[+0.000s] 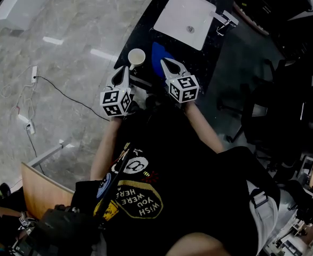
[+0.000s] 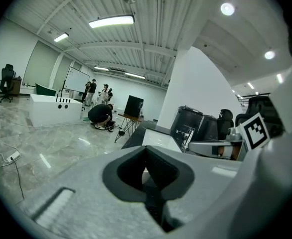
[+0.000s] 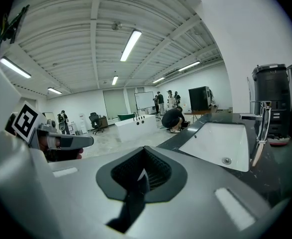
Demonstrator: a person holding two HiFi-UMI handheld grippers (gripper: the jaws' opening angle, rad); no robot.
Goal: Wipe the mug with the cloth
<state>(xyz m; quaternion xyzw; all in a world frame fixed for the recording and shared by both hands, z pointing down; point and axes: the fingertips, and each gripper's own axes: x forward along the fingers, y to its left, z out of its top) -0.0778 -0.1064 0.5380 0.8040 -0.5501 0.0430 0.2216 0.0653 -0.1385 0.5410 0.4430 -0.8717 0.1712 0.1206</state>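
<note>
The left hand-held gripper [image 1: 125,70] and right hand-held gripper [image 1: 165,63] are hovering, jaws closed on nothing, near the mug [image 1: 137,57] and blue cloth [image 1: 157,52] on the table [image 1: 146,25].

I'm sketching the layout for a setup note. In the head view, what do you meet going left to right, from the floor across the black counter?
Power strip on the floor → mug → blue cloth → faucet
</note>
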